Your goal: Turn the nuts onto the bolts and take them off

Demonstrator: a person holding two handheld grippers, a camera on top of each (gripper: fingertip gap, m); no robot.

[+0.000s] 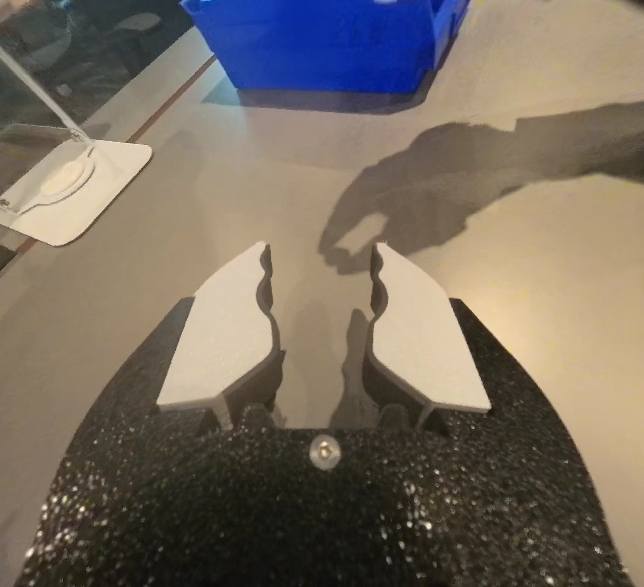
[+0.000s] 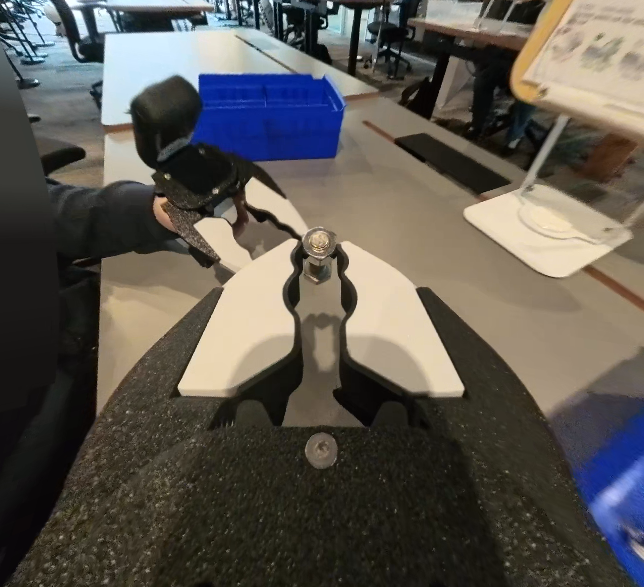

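Bolt up in the right gripper, left gripper empty over bare table

Wide bare grey table ahead; the blue bin sits far across it and a white stand base hugs the left edge. The left gripper hovers with jaws spread, gripping nothing. The right gripper pinches the bolt at its fingertips, a nut threaded below the head, above the tabletop.

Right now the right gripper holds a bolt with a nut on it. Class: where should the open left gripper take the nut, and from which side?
Grip the nut across its flat sides, below the right gripper, which clamps the bolt at its head. The left gripper is open and to the left, so it should probably come from there, level with the hanging nut.
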